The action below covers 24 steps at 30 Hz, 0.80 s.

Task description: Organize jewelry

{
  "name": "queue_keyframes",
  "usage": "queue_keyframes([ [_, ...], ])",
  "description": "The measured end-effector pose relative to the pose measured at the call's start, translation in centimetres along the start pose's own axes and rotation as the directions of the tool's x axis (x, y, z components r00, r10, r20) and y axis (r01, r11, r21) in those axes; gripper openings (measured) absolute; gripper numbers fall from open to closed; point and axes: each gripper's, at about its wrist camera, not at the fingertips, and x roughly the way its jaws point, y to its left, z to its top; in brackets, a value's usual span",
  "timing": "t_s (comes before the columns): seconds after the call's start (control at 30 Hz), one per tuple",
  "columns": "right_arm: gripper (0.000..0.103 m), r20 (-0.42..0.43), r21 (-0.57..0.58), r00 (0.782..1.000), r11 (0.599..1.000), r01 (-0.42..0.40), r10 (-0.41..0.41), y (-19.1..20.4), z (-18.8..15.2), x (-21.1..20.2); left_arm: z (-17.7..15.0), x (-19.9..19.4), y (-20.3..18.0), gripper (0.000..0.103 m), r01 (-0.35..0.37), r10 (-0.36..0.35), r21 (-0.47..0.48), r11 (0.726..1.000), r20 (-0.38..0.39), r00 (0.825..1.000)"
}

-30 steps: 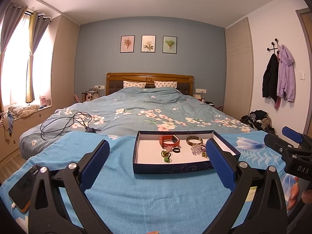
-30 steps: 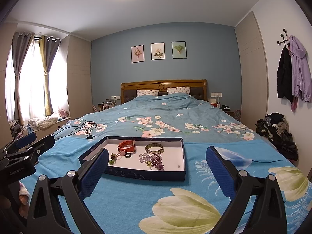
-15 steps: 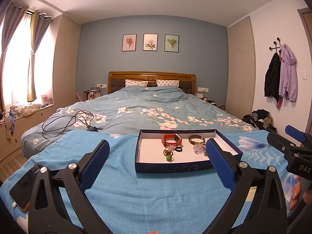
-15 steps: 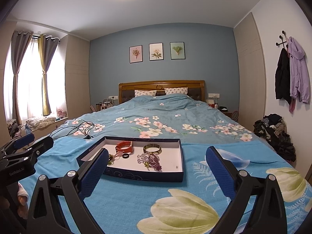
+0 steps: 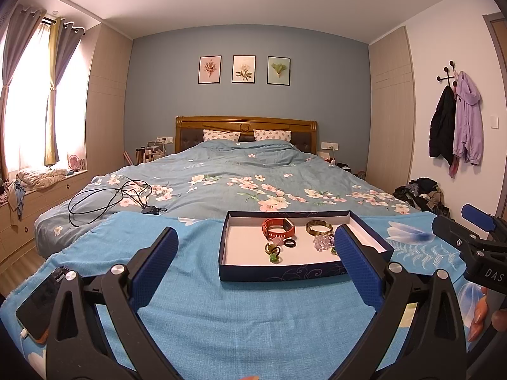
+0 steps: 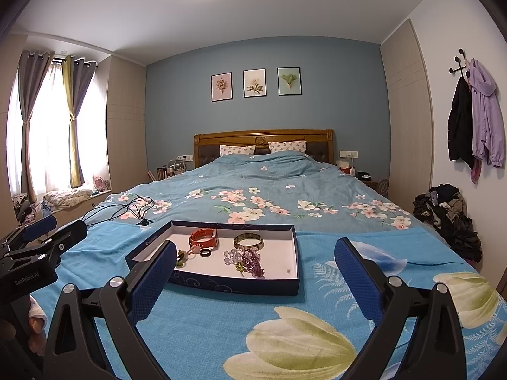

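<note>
I am in a bedroom, and a blue towel (image 5: pixel 196 313) covers the near end of the bed. The box (image 5: pixel 285 275) sits just ahead of my left gripper (image 5: pixel 255 264), and ahead and a bit left of my right gripper (image 6: pixel 255 274). Both are spread wide and hold nothing. Inside lie a red watch (image 6: pixel 204 237), a bangle (image 6: pixel 249 240), a black ring (image 6: pixel 205 253), a green charm (image 5: pixel 272 252) and purple beads (image 6: pixel 245 259). The bangle is hard and smooth (slippery, I think), so I would pinch its rim. The beads look floppy and light; I would take them at the thick middle.

Matt woven cloth blanket (image 5: pixel 253 316); glossy bangle (image 6: pixel 249 240); wooden headboard (image 6: pixel 263 136)
</note>
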Motion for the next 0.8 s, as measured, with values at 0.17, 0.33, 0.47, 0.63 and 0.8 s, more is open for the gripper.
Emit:
queue_keyframes([
  [0.17, 0.096, -0.001, 0.000, 1.000, 1.000, 0.000, 0.000, 0.00, -0.01, 0.01, -0.05, 0.03, 0.08, 0.097, -0.001, 0.001, 0.001, 1.000, 0.001, 1.000],
  [0.33, 0.096, -0.004, 0.002, 1.000, 1.000, -0.003, 0.003, 0.04, -0.07, 0.03, -0.09, 0.02, 0.11, 0.097, -0.003, 0.003, -0.001, 1.000, 0.003, 1.000],
  [0.47, 0.096, -0.005, 0.003, 1.000, 1.000, -0.003, 0.003, 0.00, -0.07, 0.04, 0.02, 0.05, 0.11, 0.097, -0.006, 0.006, -0.001, 1.000, 0.002, 1.000],
  [0.63, 0.096, -0.005, 0.003, 1.000, 1.000, -0.004, 0.004, 0.02, -0.07, 0.06, 0.22, -0.14, 0.04, 0.097, -0.004, 0.004, 0.005, 1.000, 0.010, 1.000],
  [0.8, 0.096, -0.026, -0.001, 1.000, 1.000, -0.014, 0.014, 0.37, -0.48, 0.41, -0.06, 0.41, -0.04, 0.097, 0.005, -0.005, 0.006, 1.000, -0.024, 1.000],
])
